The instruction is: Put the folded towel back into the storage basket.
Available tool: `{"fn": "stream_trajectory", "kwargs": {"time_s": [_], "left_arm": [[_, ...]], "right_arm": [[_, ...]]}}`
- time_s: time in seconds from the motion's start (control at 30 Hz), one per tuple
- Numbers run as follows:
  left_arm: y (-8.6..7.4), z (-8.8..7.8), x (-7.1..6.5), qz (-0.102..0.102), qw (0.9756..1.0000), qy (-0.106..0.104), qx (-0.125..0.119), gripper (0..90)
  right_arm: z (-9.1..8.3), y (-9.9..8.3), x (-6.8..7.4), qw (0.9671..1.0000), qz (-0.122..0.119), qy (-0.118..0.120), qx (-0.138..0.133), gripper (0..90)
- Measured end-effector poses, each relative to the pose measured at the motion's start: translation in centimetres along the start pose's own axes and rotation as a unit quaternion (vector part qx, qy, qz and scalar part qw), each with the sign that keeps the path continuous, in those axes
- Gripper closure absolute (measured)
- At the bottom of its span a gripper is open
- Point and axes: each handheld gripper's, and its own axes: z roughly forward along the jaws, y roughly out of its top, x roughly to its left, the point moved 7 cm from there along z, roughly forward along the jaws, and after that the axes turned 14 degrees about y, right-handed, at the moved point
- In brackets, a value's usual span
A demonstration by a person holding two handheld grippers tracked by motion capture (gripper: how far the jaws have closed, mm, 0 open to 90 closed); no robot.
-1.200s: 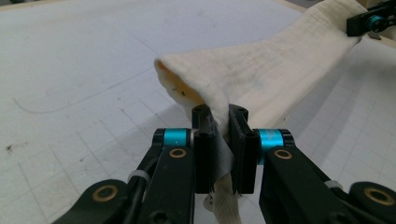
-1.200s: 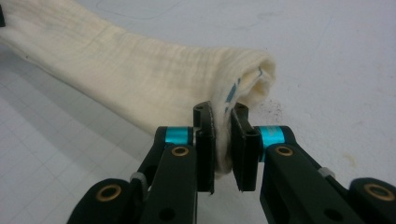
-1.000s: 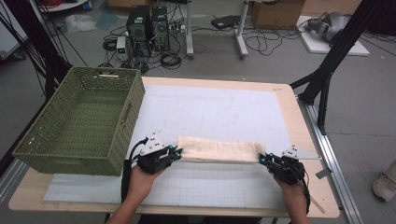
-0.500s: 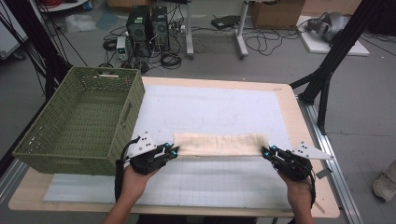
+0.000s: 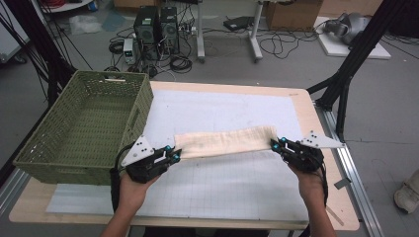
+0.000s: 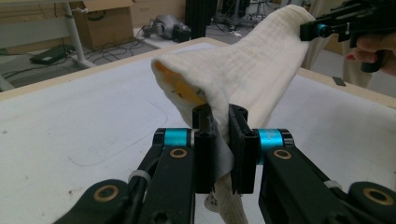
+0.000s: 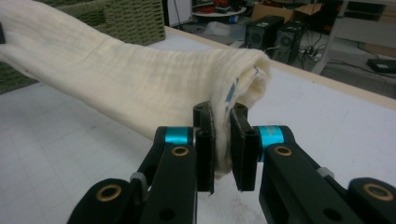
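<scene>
Cloth (image 5: 225, 142), cream and folded into a long band, hangs stretched between the two grippers above the white mat (image 5: 222, 111) on the tabletop (image 5: 304, 106). The left gripper (image 5: 174, 156) is clamped on the band's left end: in the left gripper view its black jaws pinch the fabric (image 6: 243, 79) tight, with a tail of it dropping below them and an orange patch showing inside the fold. The right gripper (image 5: 275, 143) is clamped on the opposite end; the right gripper view shows the jaws pressed together on the rounded fold (image 7: 140, 79), where a few blue marks, perhaps print or stitching, are too blurred to read. Each gripper is held by a hand (image 5: 132, 190) coming in from the near edge of the tabletop, the right hand (image 5: 312, 181) closer to the right edge.

The band runs roughly parallel to the near edge, across the middle of the tabletop, its right end a little farther back than its left. It sags slightly along its length and seems lifted clear of the mat.

A green woven basket (image 5: 37, 160) stands at the left edge of the tabletop, just beside the left gripper. Beyond the far edge, computer towers (image 5: 157, 25) and cables lie on the floor.
</scene>
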Motion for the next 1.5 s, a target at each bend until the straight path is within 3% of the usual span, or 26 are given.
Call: {"fn": "stream_trajectory", "kwargs": {"time_s": [0.67,1.33,1.5], "left_arm": [[2.6,-2.6,2.2,-0.009,0.9989,0.027,-0.038,81.8],[3.6,-5.3,5.2,-0.018,0.9954,0.072,-0.06,81.9],[3.7,-6.2,5.9,-0.022,0.9942,0.083,-0.065,82.0]], "right_arm": [[5.6,6.4,-2.1,0.9995,-0.029,0.005,0.01,81.8],[12.2,12.6,-2.2,0.998,-0.055,0.03,-0.004,81.9],[13.6,13.5,-1.8,0.9977,-0.058,0.035,-0.002,81.9]]}}
